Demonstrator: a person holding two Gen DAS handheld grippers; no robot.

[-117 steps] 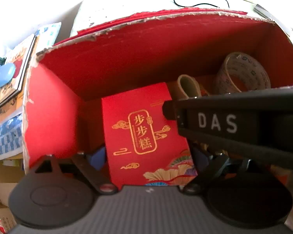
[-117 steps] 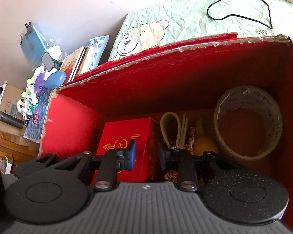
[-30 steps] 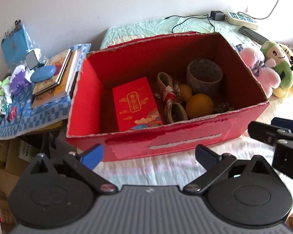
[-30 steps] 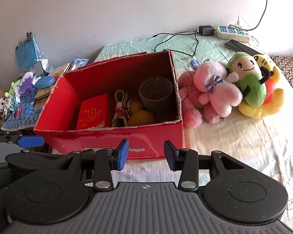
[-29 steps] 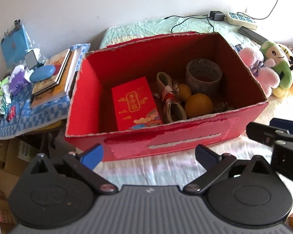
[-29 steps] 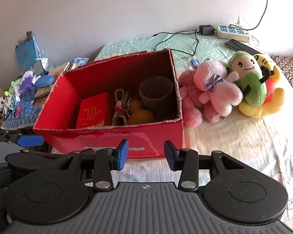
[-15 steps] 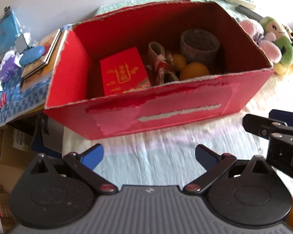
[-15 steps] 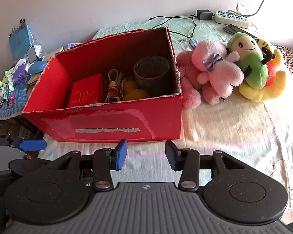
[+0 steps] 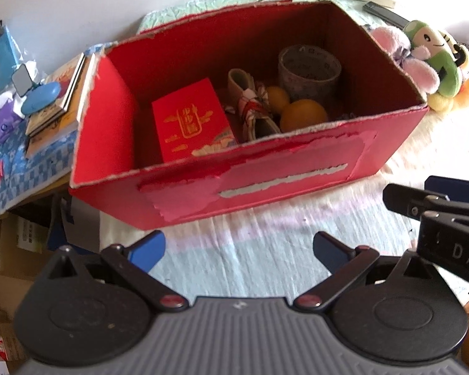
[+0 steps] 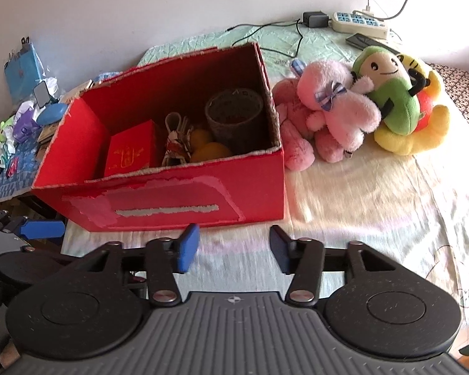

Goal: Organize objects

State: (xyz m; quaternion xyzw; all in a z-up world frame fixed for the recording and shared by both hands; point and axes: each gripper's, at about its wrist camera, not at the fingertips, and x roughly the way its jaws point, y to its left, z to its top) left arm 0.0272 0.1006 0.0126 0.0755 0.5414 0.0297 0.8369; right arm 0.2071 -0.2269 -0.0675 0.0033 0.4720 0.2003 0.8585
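A red cardboard box (image 9: pixel 265 181) (image 10: pixel 172 200) stands open on the bed. Inside it lie a small red packet with gold print (image 9: pixel 190 122) (image 10: pixel 131 151), a patterned pouch (image 9: pixel 256 109), two oranges (image 9: pixel 303 114) (image 10: pixel 209 151) and a wide roll of tape (image 9: pixel 309 72) (image 10: pixel 234 109). My left gripper (image 9: pixel 239 247) hangs open over the sheet in front of the box, with nothing between its fingers. My right gripper (image 10: pixel 233 245) is also in front of the box; its jaws are opening and hold nothing. The right gripper's fingers (image 9: pixel 434 200) show at the right edge of the left wrist view.
Pink, green and yellow plush toys (image 10: pixel 359 106) (image 9: pixel 428 59) lie right of the box. A power strip (image 10: pixel 359 23), charger and cable sit at the back of the bed. Books and small items (image 9: pixel 53 93) crowd a blue cloth on the left, with cardboard boxes below.
Both views now sit closer to the box front and tilt further down. The right gripper's jaws have widened. The left gripper stays open.
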